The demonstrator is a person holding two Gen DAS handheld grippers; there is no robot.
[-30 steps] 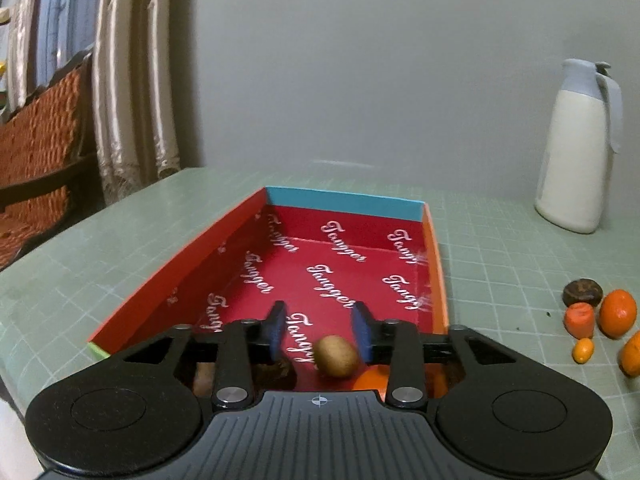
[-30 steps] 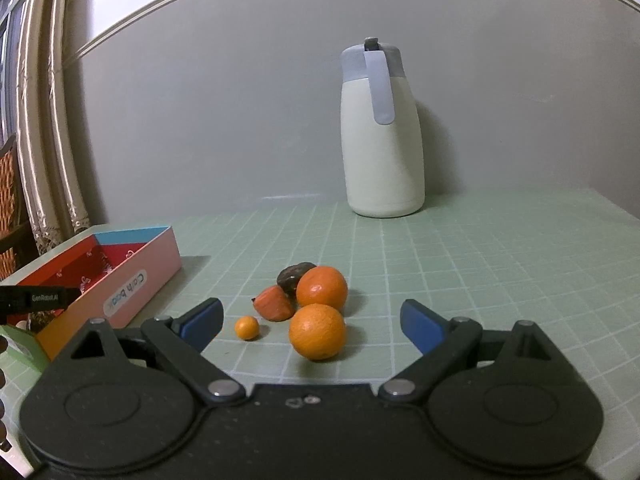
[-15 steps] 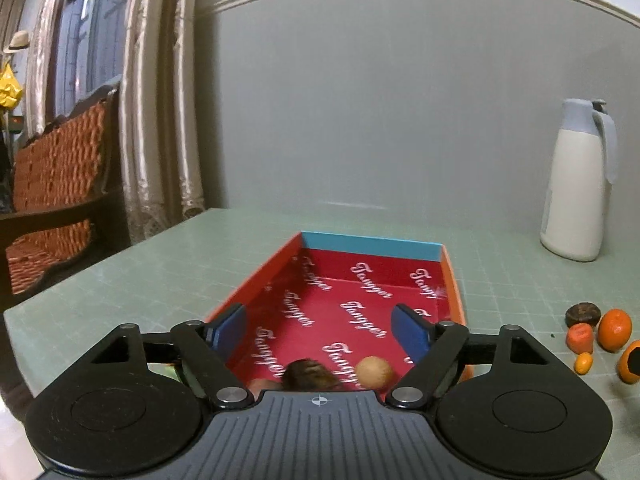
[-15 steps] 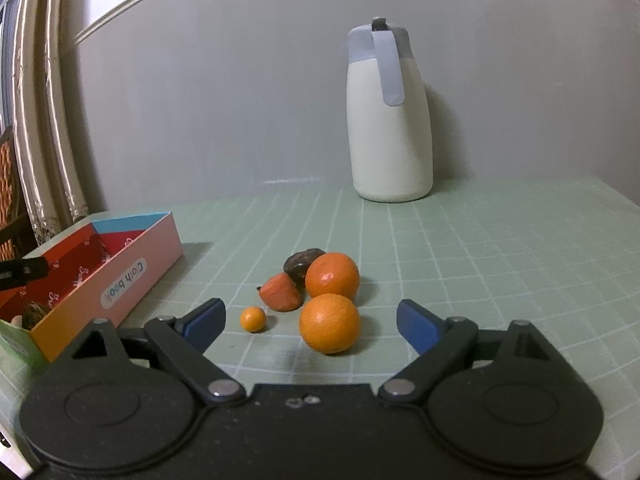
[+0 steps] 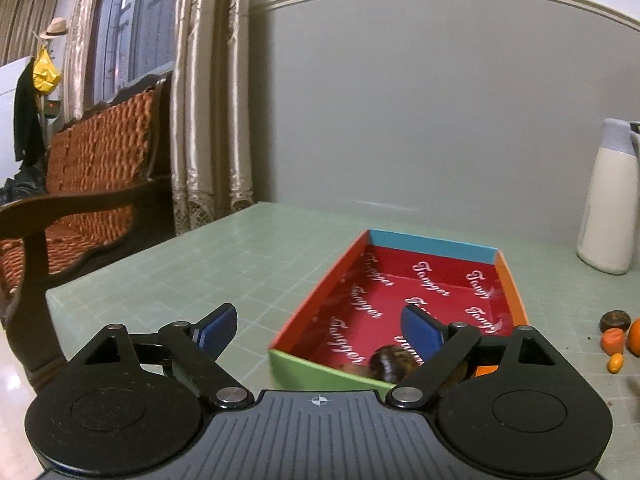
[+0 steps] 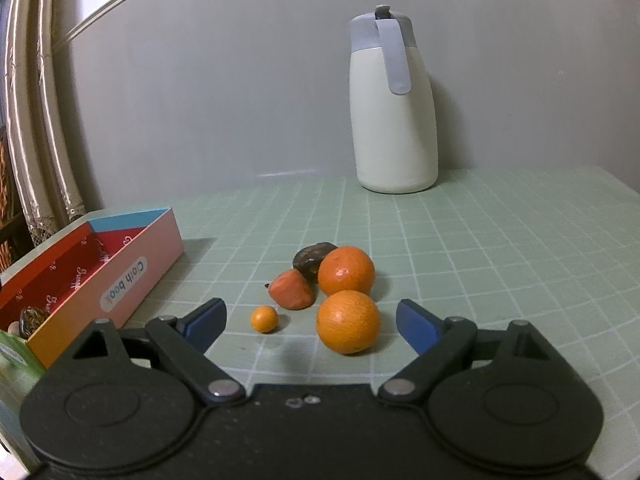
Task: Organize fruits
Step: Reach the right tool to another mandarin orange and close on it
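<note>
A red cardboard box (image 5: 490,254) with "Tanger" print lies on the green table; it also shows at the left of the right wrist view (image 6: 132,276). A dark brown fruit (image 5: 391,361) lies at its near end. My left gripper (image 5: 319,331) is open and empty, raised over the box's near left corner. My right gripper (image 6: 311,323) is open and empty just in front of a loose pile: two oranges (image 6: 347,321) (image 6: 346,271), a reddish fruit (image 6: 291,289), a dark fruit (image 6: 310,259) and a tiny orange fruit (image 6: 264,319).
A white thermos jug (image 6: 391,108) stands at the back by the grey wall. A wooden wicker bench (image 5: 76,184) and curtains (image 5: 208,92) lie left of the table edge. The pile shows at the right edge of the left wrist view (image 5: 614,340).
My left gripper opened wide, letting go of a brown fruit in the box, then lifted and drew back to the left. My right gripper moved slightly closer to the pile.
</note>
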